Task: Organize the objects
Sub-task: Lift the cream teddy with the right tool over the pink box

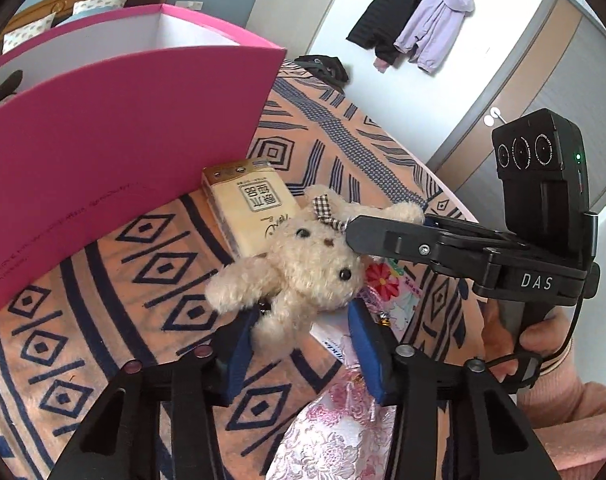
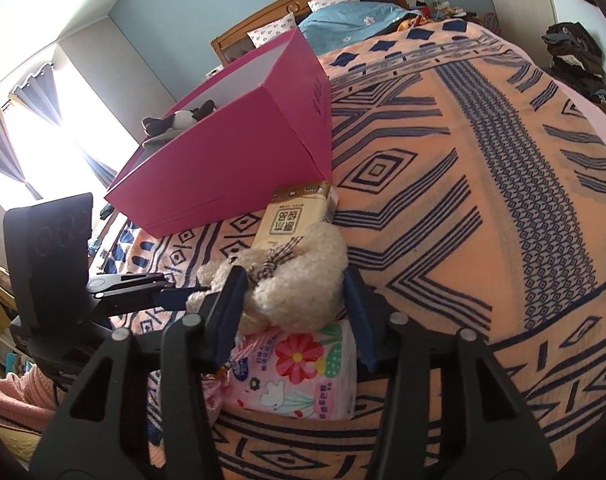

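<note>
A cream teddy bear (image 1: 303, 264) with a checked bow lies on the patterned bedspread (image 1: 103, 320), partly on a floral tissue pack (image 2: 303, 372). My left gripper (image 1: 303, 320) has its blue pads against the bear's lower body and is shut on it. From the right, a finger (image 1: 383, 240) of the right gripper lies across the bear's head. In the right wrist view the bear (image 2: 299, 288) fills the gap of my right gripper (image 2: 293, 280), both pads pressing on it. The left gripper (image 2: 191, 294) reaches in from the left.
A tall pink box (image 1: 123, 152) stands just behind, with a panda plush (image 2: 179, 120) inside. A beige tissue pack (image 1: 255, 204) lies against the box. A pink brocade pouch (image 1: 331, 432) lies under my left gripper. Clothes (image 2: 575, 60) are piled at the bed's far corner.
</note>
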`<state>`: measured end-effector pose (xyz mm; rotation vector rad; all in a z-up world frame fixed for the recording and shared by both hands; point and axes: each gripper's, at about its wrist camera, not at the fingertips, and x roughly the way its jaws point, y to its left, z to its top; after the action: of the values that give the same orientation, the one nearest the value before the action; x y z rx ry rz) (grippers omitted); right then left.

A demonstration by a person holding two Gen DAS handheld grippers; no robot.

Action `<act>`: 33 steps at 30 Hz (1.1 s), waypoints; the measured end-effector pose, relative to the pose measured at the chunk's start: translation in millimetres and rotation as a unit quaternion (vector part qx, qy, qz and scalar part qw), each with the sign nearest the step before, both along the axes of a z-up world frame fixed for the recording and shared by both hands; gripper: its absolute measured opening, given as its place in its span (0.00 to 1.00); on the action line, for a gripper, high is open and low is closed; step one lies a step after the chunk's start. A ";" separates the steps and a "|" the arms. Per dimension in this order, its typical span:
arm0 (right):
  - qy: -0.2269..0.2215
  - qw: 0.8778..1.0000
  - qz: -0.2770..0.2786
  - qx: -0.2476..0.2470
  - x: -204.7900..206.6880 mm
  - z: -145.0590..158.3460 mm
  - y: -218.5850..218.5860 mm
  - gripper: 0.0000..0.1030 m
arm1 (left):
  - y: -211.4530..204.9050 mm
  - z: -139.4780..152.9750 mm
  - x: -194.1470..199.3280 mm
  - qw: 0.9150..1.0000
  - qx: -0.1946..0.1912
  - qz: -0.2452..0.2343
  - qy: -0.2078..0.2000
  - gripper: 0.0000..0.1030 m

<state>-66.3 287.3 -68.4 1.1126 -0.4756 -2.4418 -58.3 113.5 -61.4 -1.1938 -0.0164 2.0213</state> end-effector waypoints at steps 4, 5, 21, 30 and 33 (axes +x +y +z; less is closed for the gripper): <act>0.010 1.000 0.001 0.004 2.7 6.1 -2.3 0.45 | 3.2 3.7 2.7 1.000 0.004 -0.004 0.008 0.38; 0.013 1.000 0.000 0.005 3.5 8.3 -2.8 0.45 | 3.4 4.8 3.1 1.000 0.006 -0.005 0.010 0.38; 0.066 0.997 0.035 -0.006 0.1 55.5 -20.2 0.44 | -17.2 52.3 0.8 0.997 0.029 0.000 0.065 0.38; 0.094 0.994 0.056 -0.007 -14.0 81.6 -32.9 0.44 | -33.4 82.1 -19.9 0.996 0.038 0.017 0.085 0.38; 0.100 0.993 0.058 -0.008 -19.5 87.5 -35.5 0.44 | -34.0 90.5 -28.4 0.995 0.035 0.022 0.092 0.38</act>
<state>-85.8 251.8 19.0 0.8527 -0.3571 -2.4105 -86.6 79.6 29.1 -0.9675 -0.0226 2.1448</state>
